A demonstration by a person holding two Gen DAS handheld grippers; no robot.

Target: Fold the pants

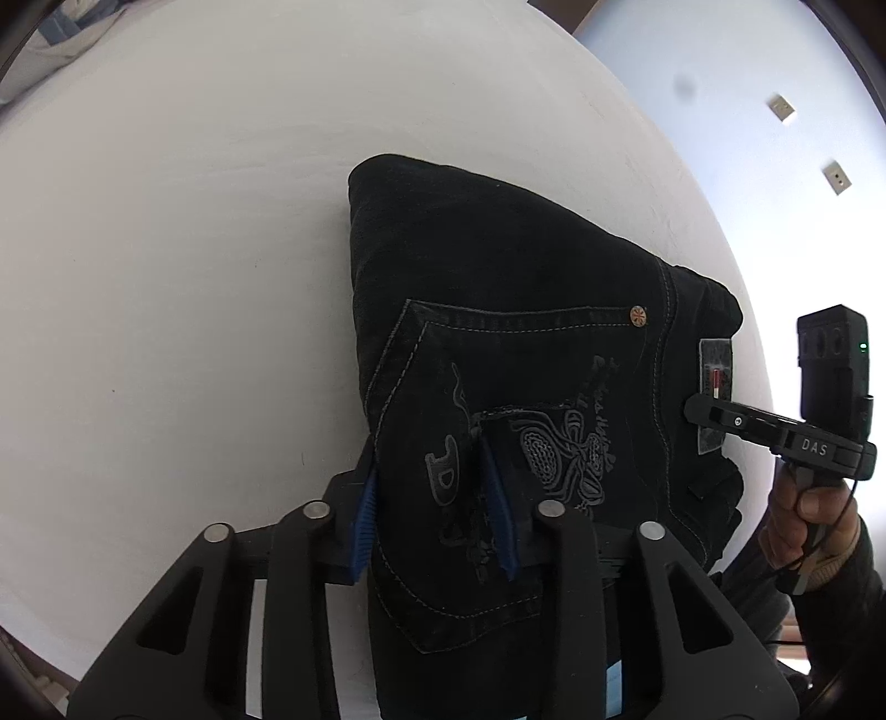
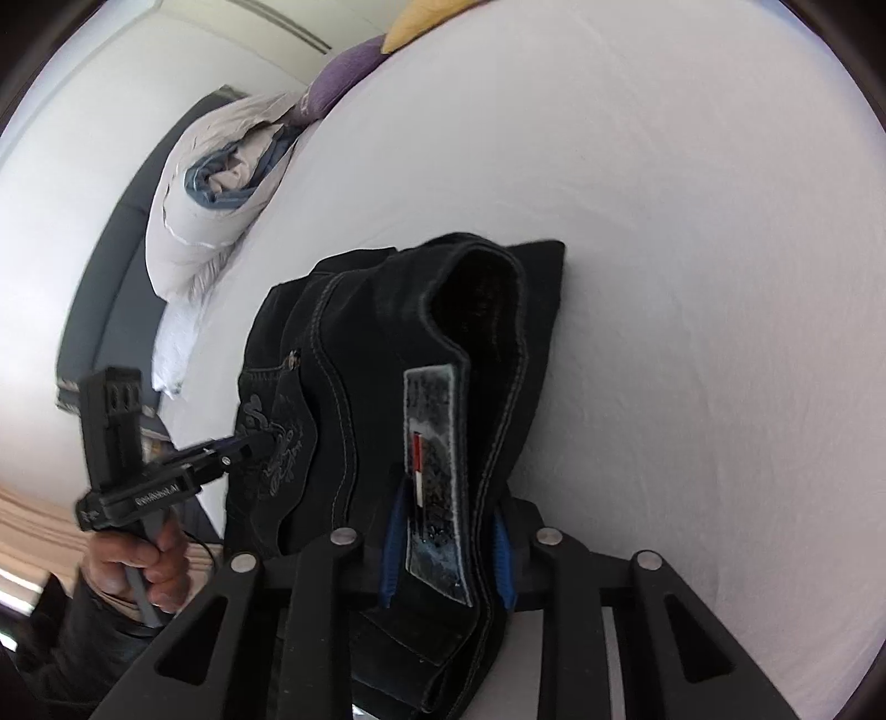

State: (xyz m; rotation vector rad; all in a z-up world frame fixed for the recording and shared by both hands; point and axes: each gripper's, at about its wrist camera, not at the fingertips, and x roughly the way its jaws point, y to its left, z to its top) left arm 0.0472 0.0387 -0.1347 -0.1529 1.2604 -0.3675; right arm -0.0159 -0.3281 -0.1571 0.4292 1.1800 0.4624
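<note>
- Pants (image 1: pixel 515 332), black denim, sit folded into a thick bundle on a white bed (image 1: pixel 166 249), the back pocket (image 1: pixel 498 443) with pale embroidery facing up.
- Left claw (image 1: pixel 440 515) is closed on the pocket side of the bundle, cloth bunched between its blue pads (image 1: pixel 365 520).
- Right claw (image 2: pixel 446 545) is clamped on the waistband, where a grey patch (image 2: pixel 434 443) with a red and white stripe lies between its blue pads (image 2: pixel 394 545).
- In the left view, the right claw's tip reaches the patch from the right, with the hand (image 1: pixel 803 515) on its handle beyond the bed's edge.
- In the right view, the left claw touches the embroidered pocket from the left.
- A rolled white duvet (image 2: pixel 210 205) lies at the far side of the bed, with a purple cushion (image 2: pixel 343 77) and a yellow one (image 2: pixel 421 22) beyond.
</note>
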